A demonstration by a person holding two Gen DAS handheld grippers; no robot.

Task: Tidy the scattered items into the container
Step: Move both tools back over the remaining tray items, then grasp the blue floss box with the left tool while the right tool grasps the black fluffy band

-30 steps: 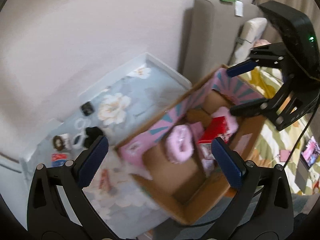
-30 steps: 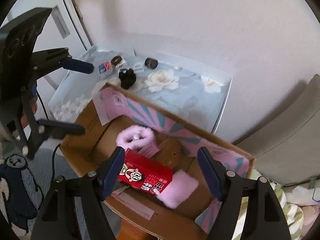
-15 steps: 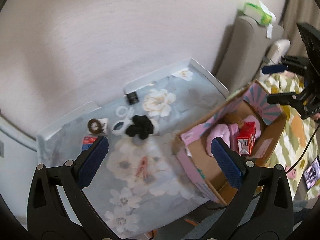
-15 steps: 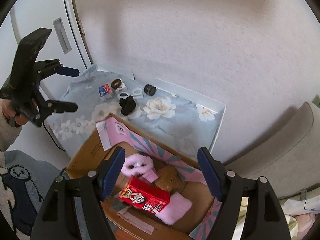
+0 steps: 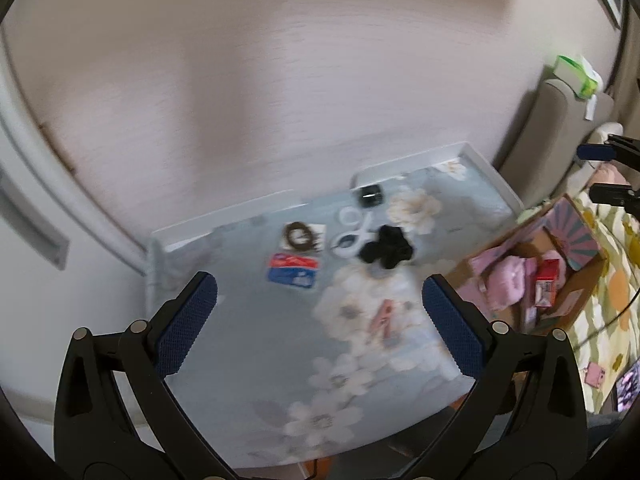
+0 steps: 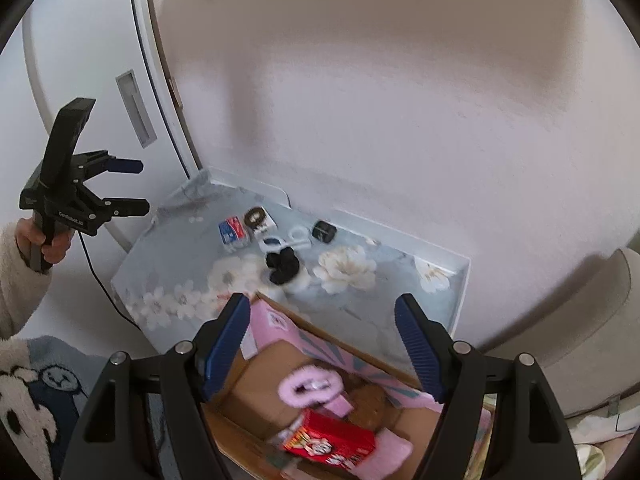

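Observation:
My left gripper hangs open and empty above the floral table. Beyond its fingers lie a red-and-blue packet, a brown hair tie on a card, white scissors, a black scrunchie, a small black box and a pink clothespin. The cardboard box with pink flaps stands at the table's right edge. It holds a red carton and pink fluffy items. Above the box my right gripper stands open and empty.
A white raised rim borders the table along a pale wall. A white door stands at the left and a grey sofa arm at the right. A person's hand in a fluffy sleeve holds the left gripper.
My left gripper has swung away from the box to the left and now looks down on the table items. My right gripper has risen, so the box sits lower in its view.

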